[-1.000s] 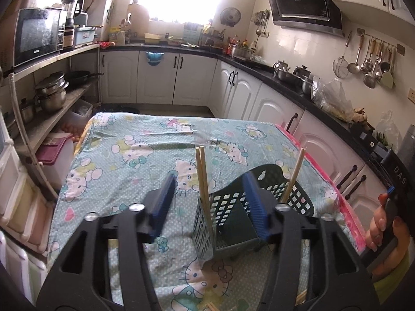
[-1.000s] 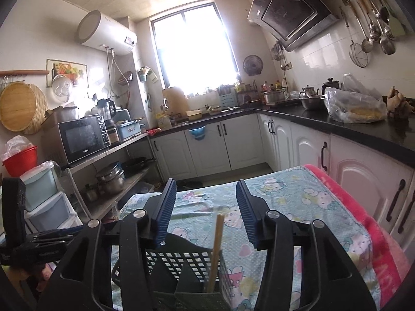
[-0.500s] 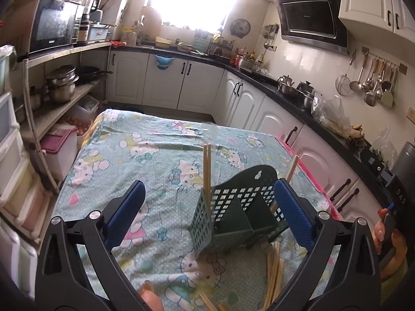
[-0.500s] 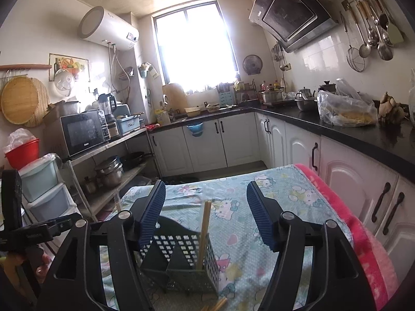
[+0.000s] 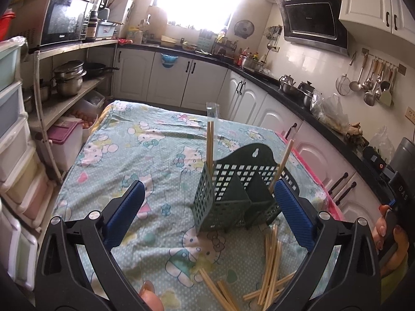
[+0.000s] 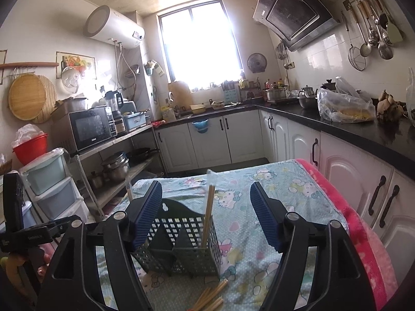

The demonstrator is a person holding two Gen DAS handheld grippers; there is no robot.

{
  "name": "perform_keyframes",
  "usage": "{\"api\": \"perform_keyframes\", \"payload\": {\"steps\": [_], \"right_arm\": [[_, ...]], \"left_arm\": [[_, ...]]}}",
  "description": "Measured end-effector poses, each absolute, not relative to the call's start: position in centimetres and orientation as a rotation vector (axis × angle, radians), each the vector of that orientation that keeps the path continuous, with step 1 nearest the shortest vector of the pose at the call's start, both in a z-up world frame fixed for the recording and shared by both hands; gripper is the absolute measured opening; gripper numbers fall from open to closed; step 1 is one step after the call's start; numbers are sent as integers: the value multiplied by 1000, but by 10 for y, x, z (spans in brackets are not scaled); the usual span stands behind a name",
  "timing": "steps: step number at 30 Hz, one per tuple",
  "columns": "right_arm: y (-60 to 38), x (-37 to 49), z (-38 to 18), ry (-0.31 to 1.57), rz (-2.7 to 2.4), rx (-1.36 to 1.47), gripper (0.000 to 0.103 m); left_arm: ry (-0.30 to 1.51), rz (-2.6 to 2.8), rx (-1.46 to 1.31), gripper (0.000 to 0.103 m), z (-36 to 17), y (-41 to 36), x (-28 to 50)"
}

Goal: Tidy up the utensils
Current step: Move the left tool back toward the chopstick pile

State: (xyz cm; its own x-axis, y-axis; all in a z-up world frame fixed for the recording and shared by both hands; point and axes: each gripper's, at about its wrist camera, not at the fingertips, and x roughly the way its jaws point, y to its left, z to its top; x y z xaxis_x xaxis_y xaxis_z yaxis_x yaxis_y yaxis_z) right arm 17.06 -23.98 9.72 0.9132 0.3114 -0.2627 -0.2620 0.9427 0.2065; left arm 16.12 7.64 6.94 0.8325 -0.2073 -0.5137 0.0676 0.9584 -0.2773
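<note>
Left wrist | left hand-held gripper [image 5: 207,207] opened wide, released chopsticks [image 5: 210,140] | holder [image 5: 233,189]

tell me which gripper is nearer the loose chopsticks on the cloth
Left. The left gripper hangs right above the loose chopsticks; the right gripper sits farther back, above the green caddy.

Letters "DAS" stand in white on the dark device [image 5: 400,191] at the right edge of the left wrist view, above a hand [image 5: 389,235]. A small white brand word sits on the microwave [image 5: 63,18] under its door and again on the microwave front [image 6: 90,127] in the right wrist view, too small to read. The range hood [image 5: 311,20] bears a tiny mark, also unreadable.
</note>
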Motion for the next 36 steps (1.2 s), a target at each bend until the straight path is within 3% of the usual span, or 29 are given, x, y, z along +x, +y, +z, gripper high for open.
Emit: {"api": "perform_keyframes", "payload": {"steps": [36], "right_arm": [[-233, 145, 15, 540, 335, 88, 68]], "left_arm": [[749, -115, -279, 92, -15, 58, 135]]}}
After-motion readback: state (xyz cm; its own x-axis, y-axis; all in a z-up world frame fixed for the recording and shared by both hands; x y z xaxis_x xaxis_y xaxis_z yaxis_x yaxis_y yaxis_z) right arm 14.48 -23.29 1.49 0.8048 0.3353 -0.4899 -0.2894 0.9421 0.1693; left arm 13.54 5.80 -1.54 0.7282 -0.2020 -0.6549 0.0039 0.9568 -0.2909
